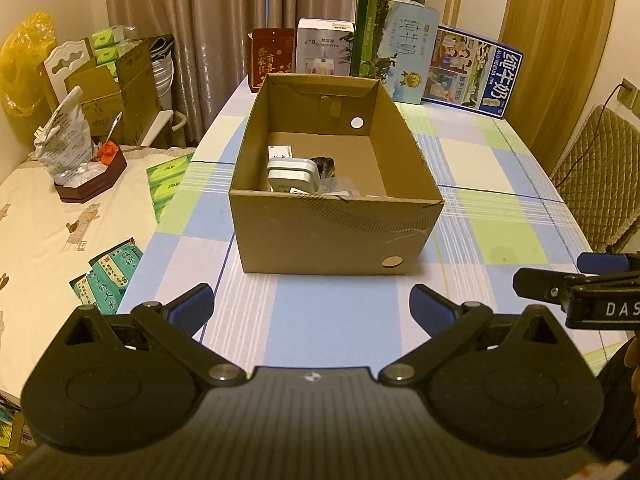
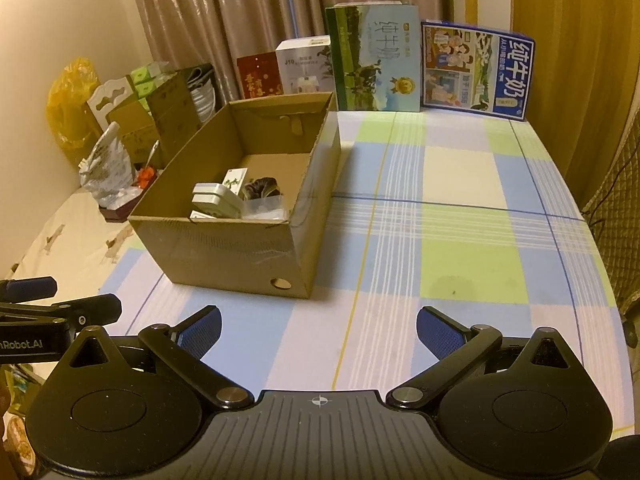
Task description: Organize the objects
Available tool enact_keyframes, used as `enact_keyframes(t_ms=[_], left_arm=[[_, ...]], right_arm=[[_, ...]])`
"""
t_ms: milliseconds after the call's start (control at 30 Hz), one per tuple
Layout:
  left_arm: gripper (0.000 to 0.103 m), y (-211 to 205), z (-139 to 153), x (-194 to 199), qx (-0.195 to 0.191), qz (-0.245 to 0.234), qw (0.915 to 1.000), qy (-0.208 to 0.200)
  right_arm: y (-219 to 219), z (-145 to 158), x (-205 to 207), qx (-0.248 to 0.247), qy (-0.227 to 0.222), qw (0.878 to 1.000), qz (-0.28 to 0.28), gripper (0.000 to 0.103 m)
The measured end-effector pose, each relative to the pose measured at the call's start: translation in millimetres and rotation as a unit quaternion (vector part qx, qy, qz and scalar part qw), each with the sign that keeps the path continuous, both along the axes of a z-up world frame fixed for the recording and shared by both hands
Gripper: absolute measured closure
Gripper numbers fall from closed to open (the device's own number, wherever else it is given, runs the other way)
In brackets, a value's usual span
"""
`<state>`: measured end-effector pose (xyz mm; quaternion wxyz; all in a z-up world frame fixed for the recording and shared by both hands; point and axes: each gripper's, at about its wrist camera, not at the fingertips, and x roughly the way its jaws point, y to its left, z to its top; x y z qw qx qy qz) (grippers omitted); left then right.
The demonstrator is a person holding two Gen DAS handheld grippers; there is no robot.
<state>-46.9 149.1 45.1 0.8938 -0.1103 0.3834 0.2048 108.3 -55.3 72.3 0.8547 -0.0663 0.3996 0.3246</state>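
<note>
An open brown cardboard box (image 1: 332, 232) (image 2: 224, 248) stands on the checked tablecloth (image 1: 480, 216) (image 2: 440, 216). Inside it lie a white device (image 1: 291, 174) (image 2: 218, 200), a small white card box (image 1: 280, 150) (image 2: 234, 178), a dark bundle (image 1: 325, 164) (image 2: 262, 188) and a clear packet (image 2: 266, 208). My left gripper (image 1: 312, 310) hangs open just short of the box's near wall, nothing between its fingers. My right gripper (image 2: 318, 330) is open over bare cloth, to the right of the box. Each gripper shows at the edge of the other's view.
Tall cartons line the table's far edge: a red box (image 1: 272, 58), a white humidifier box (image 1: 324, 46), a green milk carton (image 1: 394, 48) and a blue one (image 1: 474, 70). A second table (image 1: 48, 216) on the left holds bags and packets. A padded chair (image 1: 600, 176) stands at right.
</note>
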Motion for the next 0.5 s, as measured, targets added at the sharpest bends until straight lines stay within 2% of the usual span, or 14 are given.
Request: enact_keyframes(t_ms=[500], left_arm=[[0.001,2.1,-2.1,0.3,-0.003,-0.001,1.0000,0.001]], right_arm=[[1.3,-0.3,-0.3,-0.001,0.002,1.000,0.001,0.002]])
